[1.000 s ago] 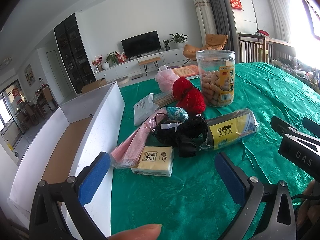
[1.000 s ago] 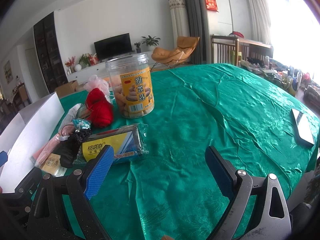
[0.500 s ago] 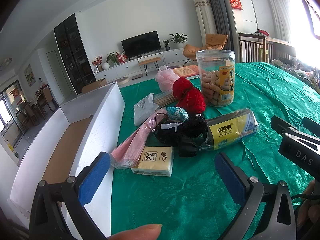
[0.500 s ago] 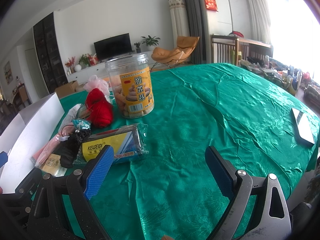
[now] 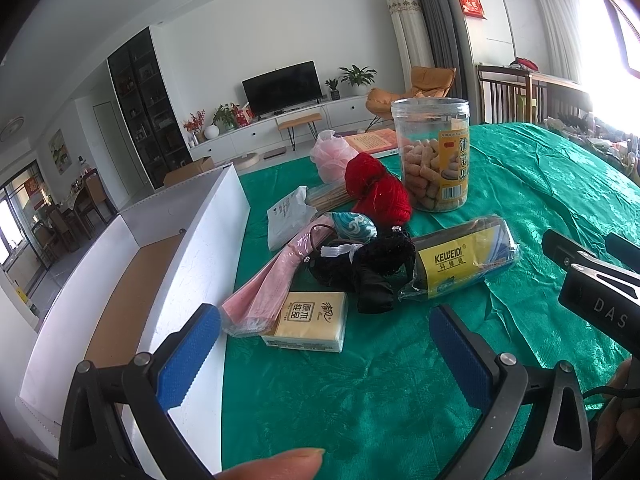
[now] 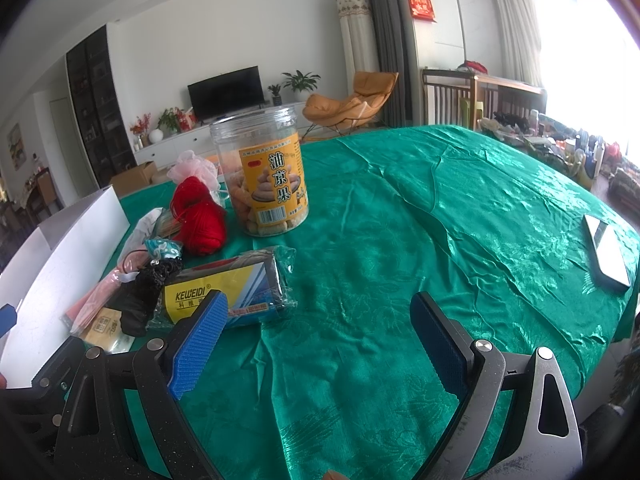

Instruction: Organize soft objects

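We held both tongs, left and right, wide open; red yarn sat bunched beside black lace.

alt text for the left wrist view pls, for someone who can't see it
The open left hand-held gripper hovers empty over a green tablecloth, facing a pile of items: tissue pack, black fabric, red yarn, a yellow KEWEIDI packet and a snack jar. An open white box stands at left.
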`<state>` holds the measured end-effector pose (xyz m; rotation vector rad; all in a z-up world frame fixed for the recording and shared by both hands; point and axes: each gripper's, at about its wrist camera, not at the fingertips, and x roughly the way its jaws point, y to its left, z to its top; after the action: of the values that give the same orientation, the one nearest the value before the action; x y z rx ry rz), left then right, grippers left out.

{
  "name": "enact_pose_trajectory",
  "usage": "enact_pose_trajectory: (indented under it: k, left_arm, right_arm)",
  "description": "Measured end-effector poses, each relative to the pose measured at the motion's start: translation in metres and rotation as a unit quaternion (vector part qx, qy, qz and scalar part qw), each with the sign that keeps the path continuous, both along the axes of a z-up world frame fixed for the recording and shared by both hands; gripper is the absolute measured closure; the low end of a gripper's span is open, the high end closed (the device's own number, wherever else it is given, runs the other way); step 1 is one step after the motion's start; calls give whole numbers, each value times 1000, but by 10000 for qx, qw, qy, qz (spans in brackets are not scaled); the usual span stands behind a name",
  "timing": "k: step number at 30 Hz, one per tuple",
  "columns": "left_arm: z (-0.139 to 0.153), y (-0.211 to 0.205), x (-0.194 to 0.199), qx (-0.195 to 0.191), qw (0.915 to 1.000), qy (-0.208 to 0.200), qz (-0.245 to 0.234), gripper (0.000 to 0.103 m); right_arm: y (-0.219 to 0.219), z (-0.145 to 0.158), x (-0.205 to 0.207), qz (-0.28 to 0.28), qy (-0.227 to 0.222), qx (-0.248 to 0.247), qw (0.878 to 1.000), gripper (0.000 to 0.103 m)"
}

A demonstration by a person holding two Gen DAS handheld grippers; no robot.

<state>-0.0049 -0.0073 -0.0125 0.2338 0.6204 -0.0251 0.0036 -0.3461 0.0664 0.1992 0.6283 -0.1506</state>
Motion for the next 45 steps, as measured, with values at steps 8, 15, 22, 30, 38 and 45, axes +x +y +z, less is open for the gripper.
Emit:
enact_pose_trajectory:
  k: [8, 15, 22, 30, 38, 45]
  left_arm:
    - [1, -2, 1, 33, 10000, 2, -16, 0]
    - [1, -3, 2, 38, 10000, -5, -18, 0]
    - [1, -3, 2, 41, 10000, -11, -17, 0]
    - [1, -3, 2, 39, 10000, -15, -14, 0]
    - [7, -2, 6, 67, 10000, -57, 26, 0]
    - [36, 24, 20, -353, 9991, -79, 214, 0]
  right_arm:
    - [0, -2, 1, 4, 4, 9, 10000, 9]
    - [0, -2, 1, 4, 7, 17, 10000, 9]
    - [0, -2, 1, 3, 11, 24, 10000, 9]
    - [-1, -2, 1, 3, 14, 31, 10000, 9]
    - [-2, -2, 1, 0, 16, 43, 10000, 9]
    - [-11, -6, 0, -169, 54, 352, 9992, 9]
